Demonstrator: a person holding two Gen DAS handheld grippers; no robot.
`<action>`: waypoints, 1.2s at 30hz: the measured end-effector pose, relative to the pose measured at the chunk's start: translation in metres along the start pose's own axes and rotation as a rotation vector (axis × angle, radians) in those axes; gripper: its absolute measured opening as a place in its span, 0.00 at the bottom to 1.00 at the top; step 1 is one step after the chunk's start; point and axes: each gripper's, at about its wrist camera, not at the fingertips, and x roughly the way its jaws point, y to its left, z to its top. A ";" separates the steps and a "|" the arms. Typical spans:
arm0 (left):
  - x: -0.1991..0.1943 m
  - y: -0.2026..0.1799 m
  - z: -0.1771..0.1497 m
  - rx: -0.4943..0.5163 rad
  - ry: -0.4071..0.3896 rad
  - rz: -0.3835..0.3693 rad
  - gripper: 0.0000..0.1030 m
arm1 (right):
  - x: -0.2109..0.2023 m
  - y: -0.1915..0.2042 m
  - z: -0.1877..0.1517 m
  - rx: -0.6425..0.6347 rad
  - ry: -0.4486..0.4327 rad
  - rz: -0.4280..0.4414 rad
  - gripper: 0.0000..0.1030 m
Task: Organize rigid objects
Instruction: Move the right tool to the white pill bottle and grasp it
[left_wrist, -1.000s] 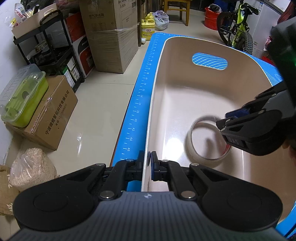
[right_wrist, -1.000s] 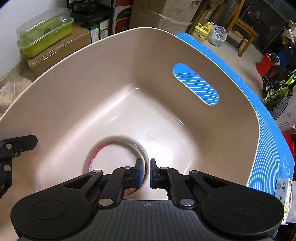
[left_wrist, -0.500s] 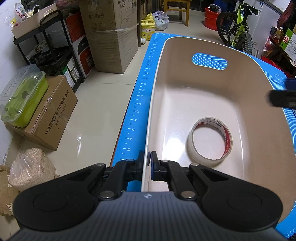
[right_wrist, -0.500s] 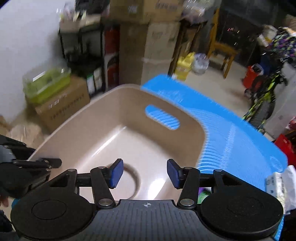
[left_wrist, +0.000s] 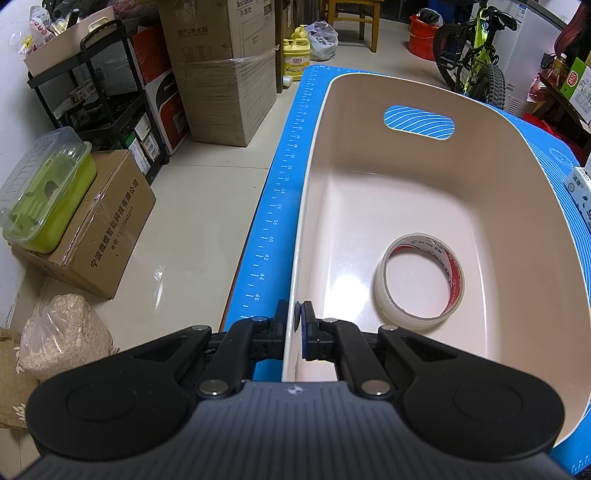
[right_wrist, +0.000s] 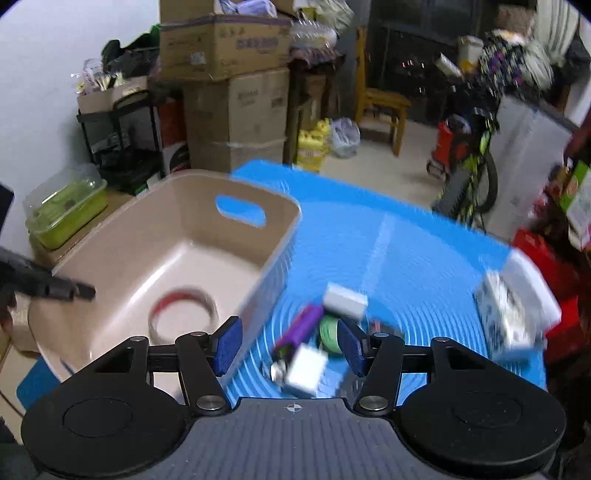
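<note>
A beige plastic bin (left_wrist: 509, 155) stands on a blue mat (right_wrist: 406, 258). A roll of clear tape (left_wrist: 421, 280) lies flat on the bin's floor; it also shows in the right wrist view (right_wrist: 181, 314). My left gripper (left_wrist: 298, 317) is shut on the bin's near left rim. My right gripper (right_wrist: 291, 341) is open and empty, raised above the mat just right of the bin (right_wrist: 147, 258). Below it lies a blurred pile: a purple object (right_wrist: 303, 325), a green object (right_wrist: 328, 332), a white block (right_wrist: 345, 299) and a white box (right_wrist: 306, 369).
A white and blue printed pack (right_wrist: 509, 317) lies at the mat's right edge. Cardboard boxes (left_wrist: 225, 66), a black rack (left_wrist: 99, 107) and a green lidded container (left_wrist: 44, 192) stand on the floor to the left. A bicycle (left_wrist: 476, 62) stands behind the table.
My right gripper let go of the tape roll in the bin, opened, rose out and swung right over the pile on the mat. The left gripper has not moved.
</note>
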 end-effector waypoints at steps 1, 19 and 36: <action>0.000 0.000 0.000 -0.002 0.001 -0.001 0.08 | 0.003 -0.002 -0.007 0.006 0.016 0.000 0.64; 0.000 0.003 0.000 -0.012 0.005 -0.001 0.08 | 0.076 0.026 -0.068 0.003 0.217 0.078 0.60; -0.001 0.002 0.000 -0.005 0.002 -0.001 0.08 | 0.049 0.008 -0.048 0.054 0.124 0.012 0.43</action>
